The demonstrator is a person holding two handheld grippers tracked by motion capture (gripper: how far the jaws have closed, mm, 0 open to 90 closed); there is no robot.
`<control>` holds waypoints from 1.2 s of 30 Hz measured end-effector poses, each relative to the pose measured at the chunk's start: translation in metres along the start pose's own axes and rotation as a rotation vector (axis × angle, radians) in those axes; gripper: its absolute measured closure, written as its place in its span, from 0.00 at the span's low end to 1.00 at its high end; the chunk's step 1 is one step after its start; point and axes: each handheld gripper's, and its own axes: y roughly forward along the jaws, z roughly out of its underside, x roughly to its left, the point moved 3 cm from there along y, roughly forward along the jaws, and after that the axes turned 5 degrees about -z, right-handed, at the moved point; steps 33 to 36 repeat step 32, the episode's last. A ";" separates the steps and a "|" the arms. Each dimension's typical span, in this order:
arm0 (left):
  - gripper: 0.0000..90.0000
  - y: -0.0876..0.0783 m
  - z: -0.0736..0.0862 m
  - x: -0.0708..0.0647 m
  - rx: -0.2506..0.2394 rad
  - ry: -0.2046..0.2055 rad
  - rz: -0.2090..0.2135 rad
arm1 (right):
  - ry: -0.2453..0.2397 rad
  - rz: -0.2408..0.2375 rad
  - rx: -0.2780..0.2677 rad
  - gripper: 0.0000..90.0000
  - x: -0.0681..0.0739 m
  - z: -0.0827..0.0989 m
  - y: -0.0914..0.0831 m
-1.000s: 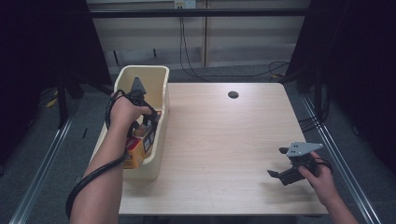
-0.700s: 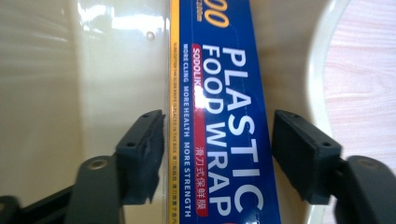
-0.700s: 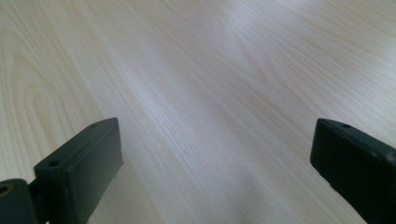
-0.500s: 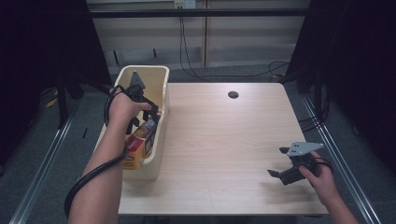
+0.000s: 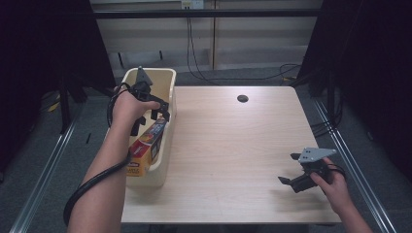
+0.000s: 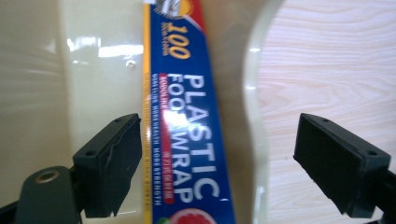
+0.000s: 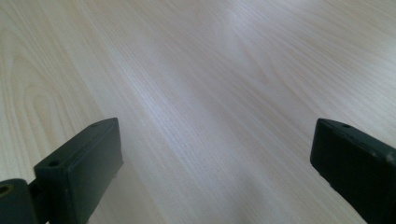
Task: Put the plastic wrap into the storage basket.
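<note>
Risen from the bin (image 5: 167, 80) since a second ago, the left gripper (image 5: 151, 114) hangs above the plastic wrap box (image 5: 147, 144), its jaws just opened and gripping nothing. The box lies inside the bin at the table's (image 5: 233, 145) left edge. The right gripper (image 5: 286, 168) hovers wide open and empty over bare table.

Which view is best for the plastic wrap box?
Left gripper view: the plastic wrap box runs up the frame between the open jaws, print readable, inside the cream bin. High view shows the box leaning in the bin, partly hidden by the left gripper. Right gripper view faces bare table.
</note>
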 end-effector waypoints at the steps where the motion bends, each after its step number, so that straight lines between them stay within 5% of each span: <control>1: 0.17 -0.002 0.000 -0.003 -0.001 0.007 0.013 | 0.001 -0.003 0.001 0.02 0.000 0.000 0.000; 14: 0.15 -0.017 -0.003 -0.039 -0.048 0.088 0.062 | -0.001 -0.005 -0.005 0.02 0.001 -0.001 -0.001; 23: 0.14 -0.015 0.004 -0.082 -0.071 0.184 0.120 | -0.005 -0.001 -0.011 0.02 0.001 -0.002 -0.002; 31: 0.14 -0.006 0.006 -0.100 -0.061 0.223 0.140 | 0.000 -0.003 -0.013 0.02 0.001 -0.002 -0.002; 36: 0.14 -0.006 0.006 -0.100 -0.061 0.223 0.140 | 0.001 -0.005 -0.014 0.02 0.001 -0.001 -0.002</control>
